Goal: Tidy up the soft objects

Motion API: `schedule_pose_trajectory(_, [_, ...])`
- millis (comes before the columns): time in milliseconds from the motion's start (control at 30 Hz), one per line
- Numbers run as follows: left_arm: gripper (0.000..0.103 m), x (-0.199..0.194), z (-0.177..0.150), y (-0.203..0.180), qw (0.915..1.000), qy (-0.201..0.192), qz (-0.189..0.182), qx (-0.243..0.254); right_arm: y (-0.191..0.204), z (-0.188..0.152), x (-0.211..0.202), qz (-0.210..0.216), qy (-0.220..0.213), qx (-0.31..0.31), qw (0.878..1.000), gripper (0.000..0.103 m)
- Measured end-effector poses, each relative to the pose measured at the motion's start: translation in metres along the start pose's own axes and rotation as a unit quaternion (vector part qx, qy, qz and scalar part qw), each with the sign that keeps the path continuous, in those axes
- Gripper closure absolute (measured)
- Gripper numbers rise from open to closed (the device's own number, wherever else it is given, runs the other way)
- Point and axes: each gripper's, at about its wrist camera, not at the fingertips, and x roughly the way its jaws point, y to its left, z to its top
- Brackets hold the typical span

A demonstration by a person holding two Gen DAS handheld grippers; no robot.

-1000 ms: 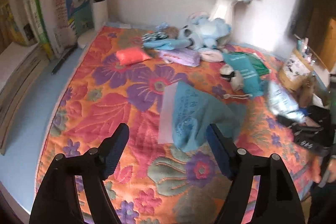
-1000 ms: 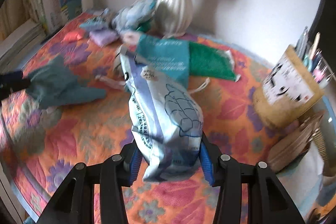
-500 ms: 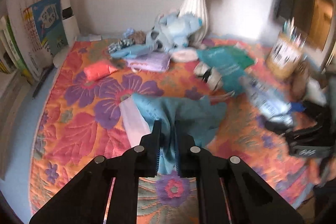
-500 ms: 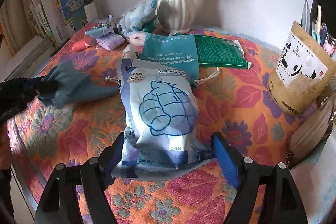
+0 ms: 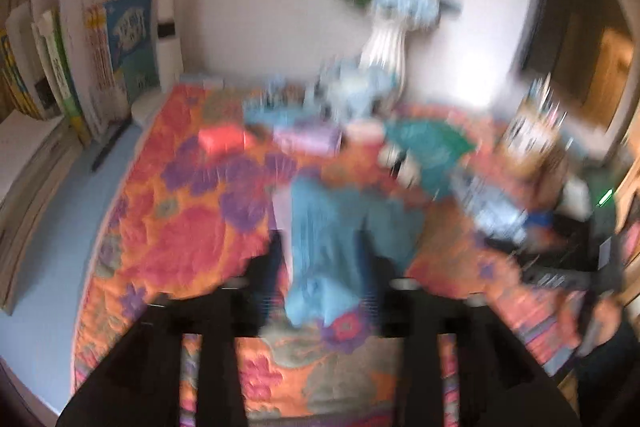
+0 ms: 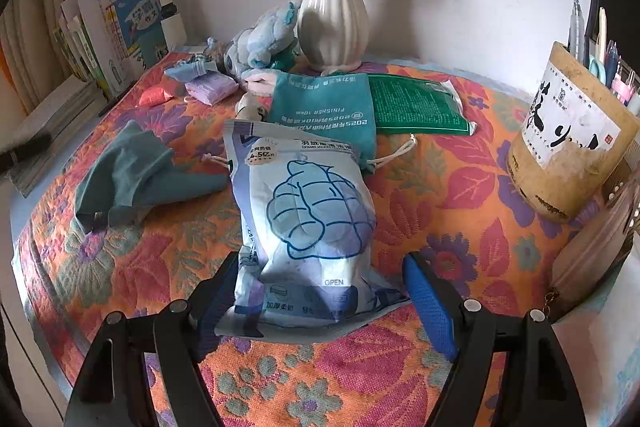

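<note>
Look first to the cloth: lies crumpled at lower centre of the left view, on the mat, between the jaws of the left gripper. Reads there as half-wide jaws, just now opening, with the cloth in the gap, though too blurred to tell whether the pads touch it. Judge this a let-go partway through tidying. To do it well, hold steady, open fully, then lift straight back so no fold drags along. Turn next to the pack, flat at centre of the right view, its near end between the wide jaws of the right gripper, which have been opening in the last moment; seems to brush the left pad and stands clear of the right one. Draw back likewise without nudging it off line. For detail, trust the right view: shows sharply the cloth slumped at left with nothing clamped on it, plus the print on the pack, the vase at upper centre and the plush beside it. Take from the left view only the cloth's place inside its own jaws, hidden from the right.
</note>
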Motion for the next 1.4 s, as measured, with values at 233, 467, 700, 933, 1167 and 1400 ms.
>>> schedule_pose_trajectory(233, [0.062, 0.051, -0.010, -0.029, 0.9973, 0.060, 0.039, 0.018, 0.000, 0.000, 0.002, -0.002, 0.004, -0.001, 1.000, 0.024])
schedule_pose_trajectory(467, [0.097, -0.008, -0.002, -0.029, 0.9988, -0.028, -0.038, -0.015, 0.000, 0.000, 0.004, -0.002, 0.007, -0.001, 1.000, 0.024])
schedule_pose_trajectory(700, [0.097, -0.039, 0.007, -0.038, 0.9836, -0.048, -0.173, -0.023, -0.001, 0.000, 0.003, -0.001, 0.004, 0.002, 1.000, 0.024])
schedule_pose_trajectory(933, [0.093, 0.028, -0.031, -0.085, 0.9872, 0.085, -0.121, 0.060, -0.006, -0.002, -0.009, 0.012, 0.005, 0.012, 1.000, 0.024])
schedule_pose_trajectory(1167, [0.066, 0.027, -0.052, -0.092, 0.9802, 0.130, -0.084, 0.123, -0.008, -0.010, -0.024, 0.066, 0.032, -0.004, 0.997, 0.014])
schedule_pose_trajectory(1400, [0.015, 0.002, -0.038, -0.061, 0.9930, 0.057, -0.094, 0.043, -0.011, -0.007, -0.022, 0.111, 0.047, 0.027, 0.992, 0.014])
